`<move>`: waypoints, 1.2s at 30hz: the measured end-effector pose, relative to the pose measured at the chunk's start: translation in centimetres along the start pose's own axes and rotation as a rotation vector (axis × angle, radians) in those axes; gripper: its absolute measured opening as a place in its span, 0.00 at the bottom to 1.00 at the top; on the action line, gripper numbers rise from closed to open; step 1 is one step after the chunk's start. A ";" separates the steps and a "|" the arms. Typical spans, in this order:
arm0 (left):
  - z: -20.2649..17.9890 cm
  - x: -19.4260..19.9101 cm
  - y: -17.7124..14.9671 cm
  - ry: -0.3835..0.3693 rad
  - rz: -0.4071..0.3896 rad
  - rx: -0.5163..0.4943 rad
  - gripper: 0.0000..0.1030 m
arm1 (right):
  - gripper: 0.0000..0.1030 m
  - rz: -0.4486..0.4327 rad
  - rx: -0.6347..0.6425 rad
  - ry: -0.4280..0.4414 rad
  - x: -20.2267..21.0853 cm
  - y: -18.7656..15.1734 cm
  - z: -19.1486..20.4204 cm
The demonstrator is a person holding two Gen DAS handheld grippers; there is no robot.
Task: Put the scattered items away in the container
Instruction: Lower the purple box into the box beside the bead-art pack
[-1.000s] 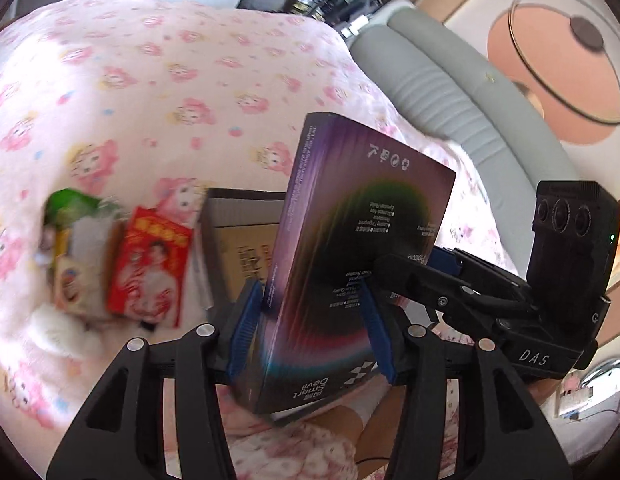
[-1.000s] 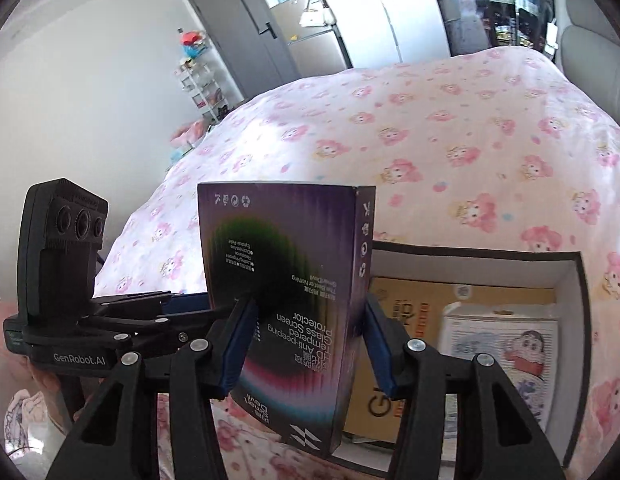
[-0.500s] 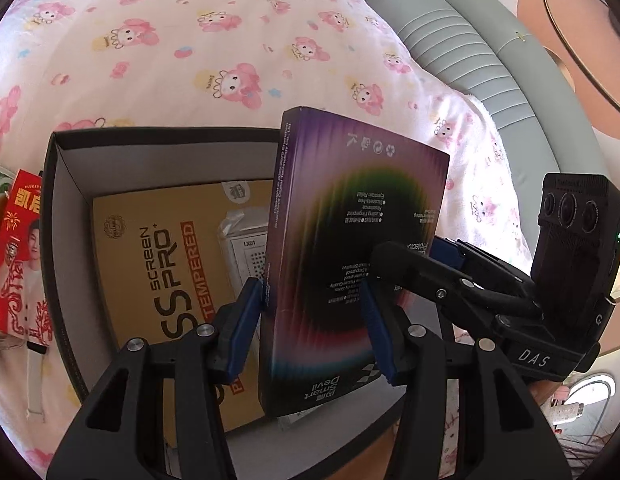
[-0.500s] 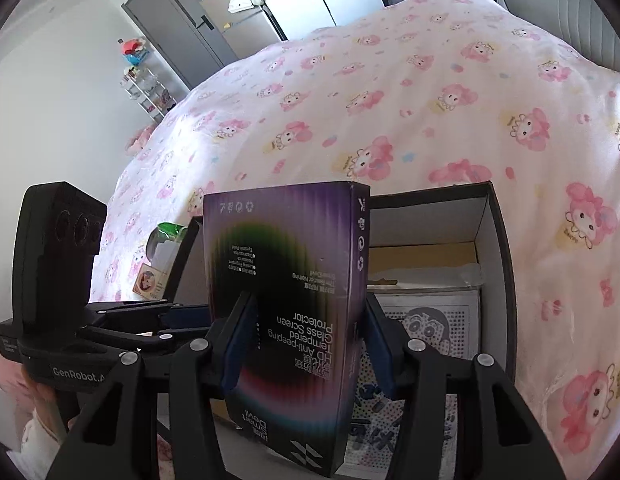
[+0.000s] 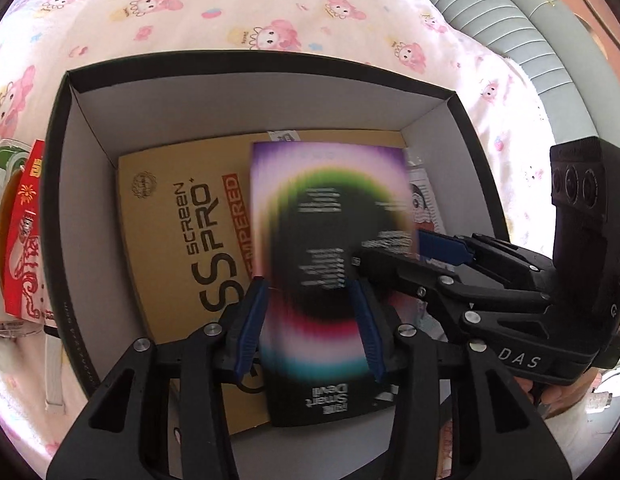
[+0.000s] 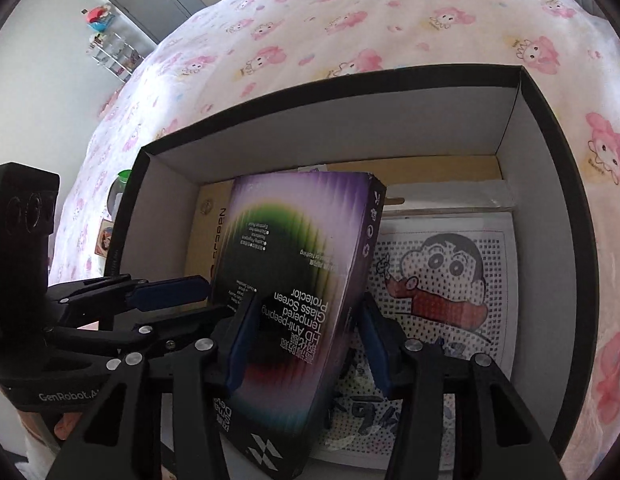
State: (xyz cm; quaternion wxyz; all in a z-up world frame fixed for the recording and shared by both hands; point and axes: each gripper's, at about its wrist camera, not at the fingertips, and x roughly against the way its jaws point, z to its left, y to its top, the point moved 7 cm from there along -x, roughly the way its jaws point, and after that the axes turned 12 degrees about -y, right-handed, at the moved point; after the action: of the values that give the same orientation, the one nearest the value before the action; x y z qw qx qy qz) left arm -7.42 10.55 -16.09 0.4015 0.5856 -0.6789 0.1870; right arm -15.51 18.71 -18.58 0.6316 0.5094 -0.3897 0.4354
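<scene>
Inside the black box (image 6: 550, 128), the purple carton (image 6: 298, 280) leans lengthwise

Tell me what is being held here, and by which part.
The purple box: the right gripper clamps its side edges near the lower end. It also sits within the left gripper, but blur hides that grip.

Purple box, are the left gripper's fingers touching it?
Cannot tell: the left wrist view shows the purple box blurred between the fingers, hiding contact or gap.
</scene>
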 end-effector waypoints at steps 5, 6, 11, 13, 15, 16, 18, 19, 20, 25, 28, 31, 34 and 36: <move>-0.3 0.4 -0.1 0.004 -0.023 -0.002 0.44 | 0.45 -0.076 -0.010 -0.028 1.3 0.4 -0.5; -0.4 0.5 -0.1 0.003 -0.033 0.000 0.44 | 0.45 -0.084 -0.020 -0.036 1.5 0.3 -0.8; -1.3 0.6 -0.5 -0.085 -0.043 0.000 0.44 | 0.45 -0.131 -0.073 -0.095 3.2 0.2 -2.2; -1.1 0.7 -0.5 -0.073 -0.059 0.007 0.44 | 0.45 -0.159 -0.069 -0.090 4.2 0.6 -1.9; -0.5 0.9 -0.5 -0.042 -0.069 0.029 0.44 | 0.45 -0.165 -0.051 -0.104 4.2 0.6 -1.5; -0.2 1.1 -0.5 -0.030 -0.073 0.042 0.44 | 0.45 -0.156 -0.040 -0.114 3.8 0.4 -1.3; 0.2 1.2 -0.6 -0.017 -0.074 0.062 0.44 | 0.45 -0.118 -0.020 -0.122 3.3 0.1 -1.0; 0.3 1.0 -0.7 -0.016 -0.065 0.063 0.45 | 0.45 -0.106 -0.015 -0.126 3.1 0.1 -0.9; 0.2 0.8 -0.8 -0.004 -0.057 0.056 0.45 | 0.45 -0.104 -0.008 -0.135 3.1 0.2 -0.9; -0.1 0.6 -0.9 0.011 -0.049 0.054 0.48 | 0.45 -0.080 0.026 -0.135 2.1 0.0 -0.5; -0.2 1.2 -1.4 0.000 -0.063 0.065 0.47 | 0.44 -0.002 -0.029 -0.037 0.7 -0.7 -0.3; -0.5 1.7 -1.6 -0.026 -0.079 0.065 0.47 | 0.43 0.017 -0.039 -0.045 -0.2 -0.7 0.2; -0.7 1.9 -1.5 -0.025 -0.085 0.059 0.47 | 0.43 0.009 -0.026 0.017 0.1 -0.7 0.4; -0.8 2.0 -1.1 -0.014 -0.095 0.041 0.50 | 0.43 0.033 -0.022 0.024 0.1 -1.0 0.3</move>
State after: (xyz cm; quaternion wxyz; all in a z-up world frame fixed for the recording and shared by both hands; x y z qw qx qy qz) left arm -6.11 9.57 -14.27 0.3933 0.6264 -0.6491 0.1776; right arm -14.57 18.32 -18.77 0.6347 0.4908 -0.3952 0.4474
